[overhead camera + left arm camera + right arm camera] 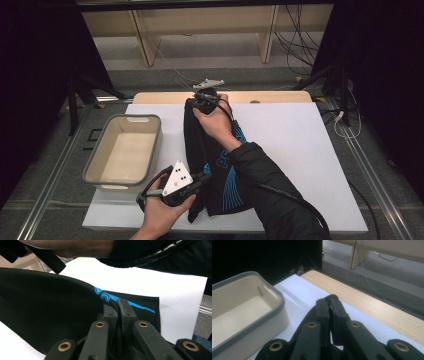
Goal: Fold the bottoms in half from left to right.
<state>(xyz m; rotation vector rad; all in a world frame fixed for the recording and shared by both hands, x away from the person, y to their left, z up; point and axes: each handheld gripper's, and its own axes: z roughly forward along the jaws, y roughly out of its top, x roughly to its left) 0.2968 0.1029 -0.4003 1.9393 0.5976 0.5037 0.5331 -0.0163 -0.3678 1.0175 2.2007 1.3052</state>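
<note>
A black garment [194, 137] with a blue print lies folded into a long strip down the middle of the white table cover [300, 150]. My left gripper [202, 178] is at the strip's near end. In the left gripper view its jaws [118, 306] are shut on a fold of the black cloth [50, 302], beside the blue pattern. My right gripper [198, 100] is at the far end, shut on the garment's top edge. In the right gripper view a sliver of black cloth shows between its closed tips [329, 302].
A beige bin [122, 119] with a grey rim stands on the table's left side, and it appears in the right gripper view as the same bin [274, 293]. A bare wooden strip [260, 96] runs along the far edge. Cables lie on the floor beyond.
</note>
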